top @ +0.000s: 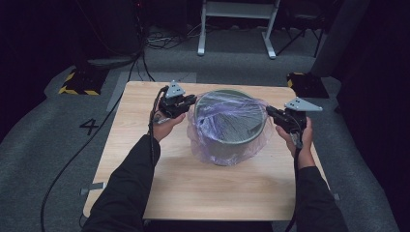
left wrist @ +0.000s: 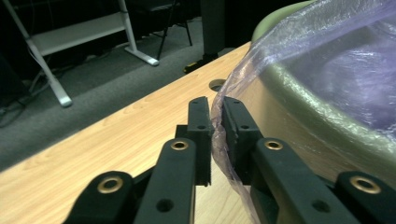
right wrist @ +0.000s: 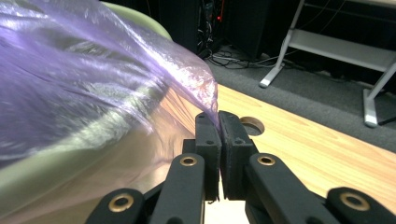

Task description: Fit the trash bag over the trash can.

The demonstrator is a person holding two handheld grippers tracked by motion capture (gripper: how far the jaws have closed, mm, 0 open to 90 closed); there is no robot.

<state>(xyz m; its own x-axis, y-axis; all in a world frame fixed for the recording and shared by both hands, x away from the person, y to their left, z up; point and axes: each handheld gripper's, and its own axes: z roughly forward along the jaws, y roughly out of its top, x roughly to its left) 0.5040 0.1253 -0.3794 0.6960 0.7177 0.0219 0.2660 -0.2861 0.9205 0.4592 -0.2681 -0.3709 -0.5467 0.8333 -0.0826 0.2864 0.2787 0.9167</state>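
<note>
a grey-green bin [top: 231,137] stands in the middle of the wooden counter [top: 193,188], a little to the far side, and a thin purple plastic bag [top: 227,118] is inside it, with its edge folded out over the rim. the step in hand looks like fitting this bag around the bin, with both sides pulled at the same time.

the left tongs [top: 192,100] are at the left side of the rim. in the left gripper view the left tongs [left wrist: 215,122] are clenched on a fold of the bag film, with the film pinched between the two pads. the right tongs [top: 269,111] are at the right side of the rim, and in the right gripper view the right tongs [right wrist: 218,133] are also clenched on the edge of the bag, which rises out from between the pads.

i judge that the next move calls for drawing both edges outward and down along the wall of the bin, slowly and evenly, because the film is thin and may tear or slip out. the bin itself is light, so an uneven pull could move it on the counter.
</note>
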